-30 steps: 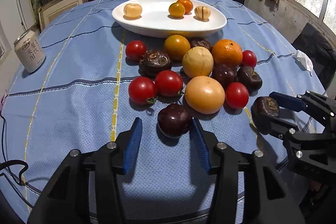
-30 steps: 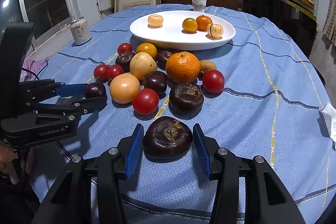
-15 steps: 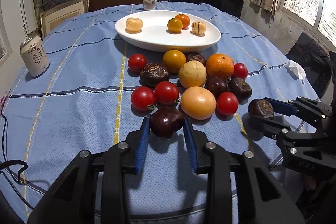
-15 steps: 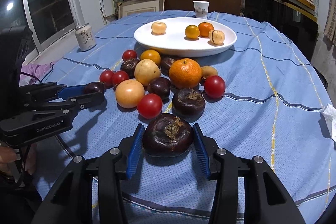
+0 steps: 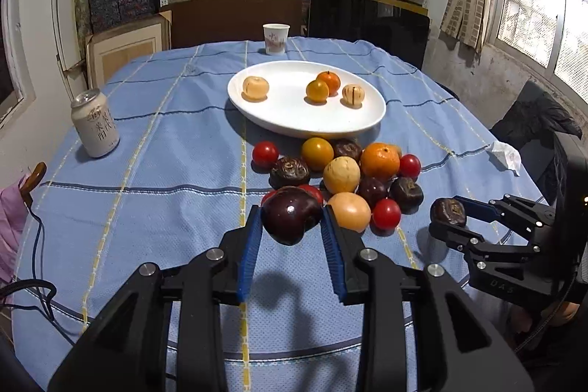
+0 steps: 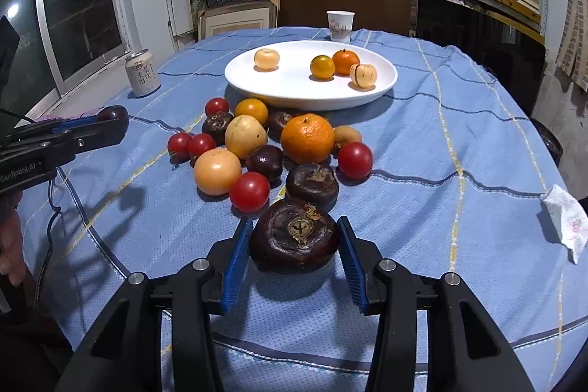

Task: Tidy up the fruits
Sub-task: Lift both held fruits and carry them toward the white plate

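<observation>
Left gripper (image 5: 292, 226): fingers clamp a dark plum (image 5: 291, 218), lifted off the table (image 5: 165, 171). Right gripper (image 6: 296, 239): fingers grip a dark mangosteen (image 6: 295, 234). White plate (image 5: 294, 120): four small fruits.

Hidden and cut-off parts around the two grips

Beyond the left fingers (image 5: 253, 237), the dark plum (image 5: 291, 219) they clamp covers most of two red tomatoes (image 5: 312, 191). Below the right fingers (image 6: 239, 252), the dark round fruit (image 6: 296, 236) hides its own underside; both gripper bodies run off the bottom edge.
</observation>
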